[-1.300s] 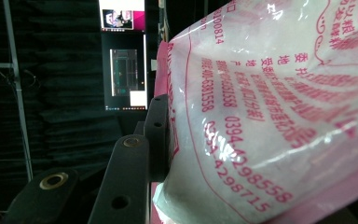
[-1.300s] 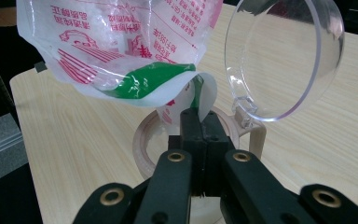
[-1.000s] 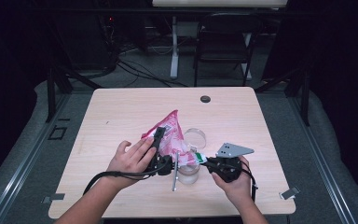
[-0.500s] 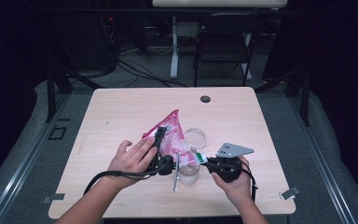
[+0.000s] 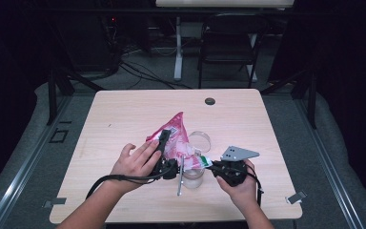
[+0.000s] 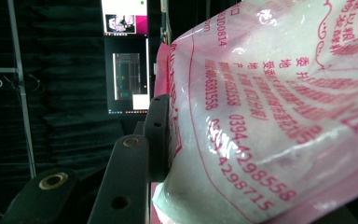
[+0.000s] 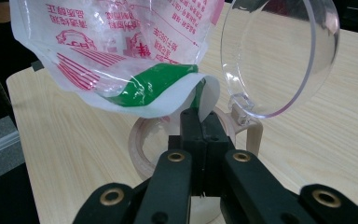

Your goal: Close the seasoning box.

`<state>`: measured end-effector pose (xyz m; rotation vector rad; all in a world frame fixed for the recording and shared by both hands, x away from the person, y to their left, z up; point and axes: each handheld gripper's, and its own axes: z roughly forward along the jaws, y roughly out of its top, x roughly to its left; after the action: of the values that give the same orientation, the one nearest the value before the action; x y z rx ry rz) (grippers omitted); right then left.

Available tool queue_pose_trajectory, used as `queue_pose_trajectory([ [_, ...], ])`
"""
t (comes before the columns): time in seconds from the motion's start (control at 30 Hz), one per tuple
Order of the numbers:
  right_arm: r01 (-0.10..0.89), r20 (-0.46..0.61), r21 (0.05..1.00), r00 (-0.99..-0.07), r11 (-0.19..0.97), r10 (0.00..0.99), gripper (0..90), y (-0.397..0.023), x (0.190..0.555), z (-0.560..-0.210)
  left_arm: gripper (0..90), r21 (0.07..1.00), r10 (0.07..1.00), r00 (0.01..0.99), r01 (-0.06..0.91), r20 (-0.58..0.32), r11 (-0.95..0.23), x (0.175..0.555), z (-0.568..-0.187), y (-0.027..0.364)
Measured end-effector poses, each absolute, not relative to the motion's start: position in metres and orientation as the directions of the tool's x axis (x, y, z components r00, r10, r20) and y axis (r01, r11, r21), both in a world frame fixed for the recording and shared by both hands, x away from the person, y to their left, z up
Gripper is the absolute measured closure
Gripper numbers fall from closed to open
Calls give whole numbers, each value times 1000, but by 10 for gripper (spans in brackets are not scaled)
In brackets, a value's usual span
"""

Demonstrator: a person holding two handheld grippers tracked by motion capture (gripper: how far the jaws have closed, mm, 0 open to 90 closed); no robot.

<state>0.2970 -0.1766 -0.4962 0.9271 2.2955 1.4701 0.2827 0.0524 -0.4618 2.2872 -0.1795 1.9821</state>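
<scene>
Hanging over the middle of the bench, a pink and white printed bag is held up between both hands, tilted so that its pointed end rises toward the far side and its low corner dips toward the person. That low corner, with a green patch on it, sits just above the mouth of a clear jar whose wooden rim shows below it in the right gripper view. The jar's clear round lid stands swung up beside the bag on a hinge.

The right tongs are pinched together on the thin white edge of the bag's low corner, reaching in level from the right. The right hand wraps the handle low near the bench's front edge, forearm coming up from below.

The left tongs are clamped across the fuller body of the bag, one dark jaw pressed flat against the plastic. The left hand lies over its handle with fingers spread, a cable trailing back along the forearm.
</scene>
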Motion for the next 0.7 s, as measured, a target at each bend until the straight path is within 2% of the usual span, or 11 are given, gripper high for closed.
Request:
queue_pose_trajectory([
  [0.7,374,115,881,-763,289,636,900,-176,298,-498,678,6,-18,133,-176,991,-984,282,-462,52],
])
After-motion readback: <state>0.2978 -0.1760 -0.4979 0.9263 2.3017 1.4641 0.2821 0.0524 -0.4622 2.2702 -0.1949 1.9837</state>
